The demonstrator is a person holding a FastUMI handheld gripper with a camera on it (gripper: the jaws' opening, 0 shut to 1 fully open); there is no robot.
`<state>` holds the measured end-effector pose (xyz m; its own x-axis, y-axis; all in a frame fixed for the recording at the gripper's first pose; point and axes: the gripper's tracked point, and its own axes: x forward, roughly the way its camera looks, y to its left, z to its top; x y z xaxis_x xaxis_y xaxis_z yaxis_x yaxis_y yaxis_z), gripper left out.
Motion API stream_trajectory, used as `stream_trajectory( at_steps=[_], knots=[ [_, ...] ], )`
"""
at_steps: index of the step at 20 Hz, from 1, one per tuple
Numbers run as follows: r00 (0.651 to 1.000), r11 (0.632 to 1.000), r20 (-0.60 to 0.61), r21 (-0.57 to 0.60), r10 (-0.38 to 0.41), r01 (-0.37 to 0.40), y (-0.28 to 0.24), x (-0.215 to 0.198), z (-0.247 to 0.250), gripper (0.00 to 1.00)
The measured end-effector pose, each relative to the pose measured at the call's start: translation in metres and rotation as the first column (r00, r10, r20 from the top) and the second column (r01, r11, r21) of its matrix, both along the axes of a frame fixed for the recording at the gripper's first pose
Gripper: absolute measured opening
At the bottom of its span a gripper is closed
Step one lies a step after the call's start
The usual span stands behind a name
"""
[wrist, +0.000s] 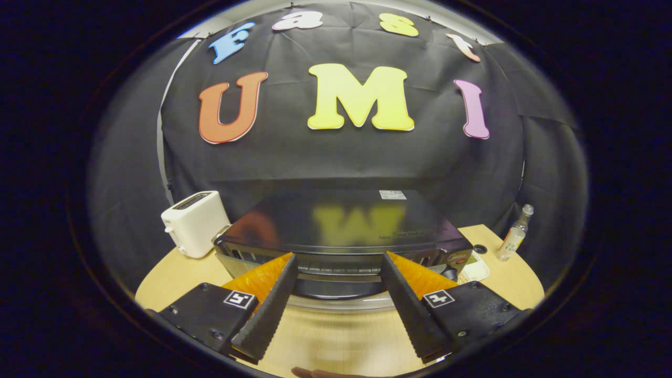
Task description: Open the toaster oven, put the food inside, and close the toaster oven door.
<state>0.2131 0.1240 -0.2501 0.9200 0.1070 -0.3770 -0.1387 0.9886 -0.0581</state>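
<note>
A black toaster oven (341,220) stands on the light wooden table (173,273), just ahead of my fingers. Its door (338,287) hangs tilted down toward me, with a wire rack (341,268) showing above it and the door's pale handle edge (341,303) lowest. My gripper (338,257) is open, with one finger on each side of the door and nothing held. A small white dish (476,270) with some food on it lies at the oven's right front corner, partly hidden by the right finger.
A white slot toaster (194,223) stands left of the oven. A small clear bottle (514,233) and a dark round hole (480,248) in the tabletop are to the right. Part of a hand (320,373) shows below the fingers.
</note>
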Motion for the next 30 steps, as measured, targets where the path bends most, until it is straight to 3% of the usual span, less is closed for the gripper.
stream_trajectory(
  at_steps=[6, 15, 24, 28, 30],
  knots=[
    [0.999, 0.999, 0.038, -0.043, -0.008, 0.010, -0.007, -0.047, -0.018, 1.00],
    [0.999, 0.997, -0.020, -0.076, -0.026, 0.025, -0.017, -0.099, -0.059, 1.00],
    [0.976, 0.997, -0.208, -0.042, -0.064, 0.057, -0.025, -0.136, -0.125, 1.00],
    [0.950, 0.997, -0.303, -0.042, -0.071, 0.061, -0.031, -0.141, -0.163, 1.00],
    [0.952, 0.997, -0.296, -0.034, -0.071, 0.064, -0.033, -0.138, -0.166, 1.00]
  ],
)
